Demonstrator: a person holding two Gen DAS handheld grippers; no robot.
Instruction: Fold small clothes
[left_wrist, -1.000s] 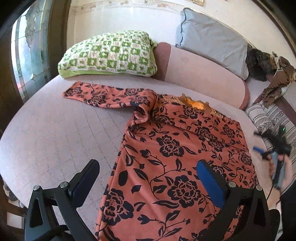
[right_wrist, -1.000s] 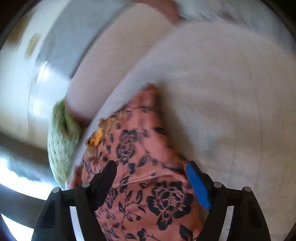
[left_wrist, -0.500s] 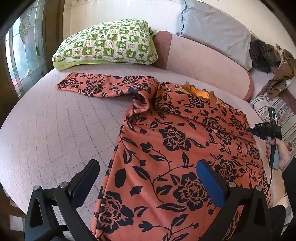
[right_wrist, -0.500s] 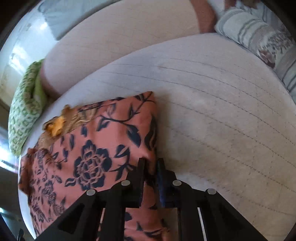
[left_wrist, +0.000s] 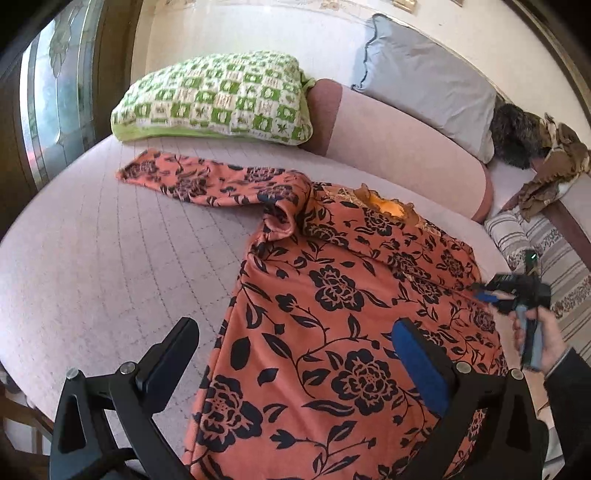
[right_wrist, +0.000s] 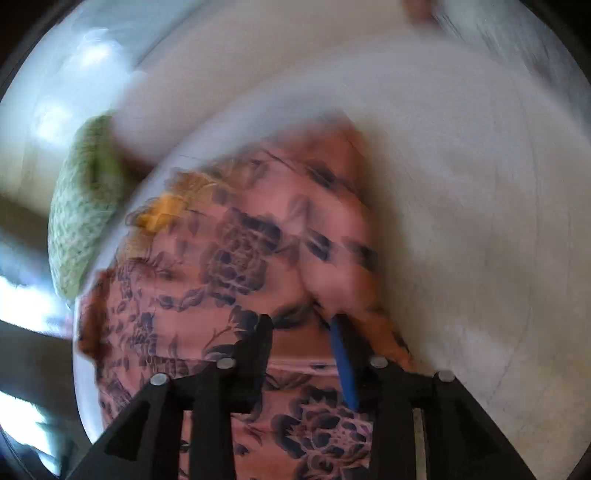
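Observation:
An orange long-sleeved top with black flowers (left_wrist: 332, 295) lies flat on a pale pink quilted bed (left_wrist: 92, 258). One sleeve (left_wrist: 207, 181) stretches left toward the pillows. My left gripper (left_wrist: 295, 354) is open above the top's lower part, holding nothing. My right gripper (left_wrist: 480, 291) is at the top's right edge below the shoulder. In the blurred right wrist view the top (right_wrist: 240, 258) fills the centre, and the right gripper (right_wrist: 303, 332) has its jaws partly apart with a raised fold of cloth against the blue pad.
A green-and-white checked pillow (left_wrist: 218, 99) and a grey pillow (left_wrist: 428, 85) lean on a pink bolster (left_wrist: 406, 147) at the back. A striped cushion (left_wrist: 546, 251) and brown cloth (left_wrist: 550, 166) lie at the right. A window (left_wrist: 48, 92) is at the left.
The right gripper was shut on the top's right edge half a second ago; its jaws now stand apart and its view is blurred by motion. The left gripper stayed open, shifting slightly.

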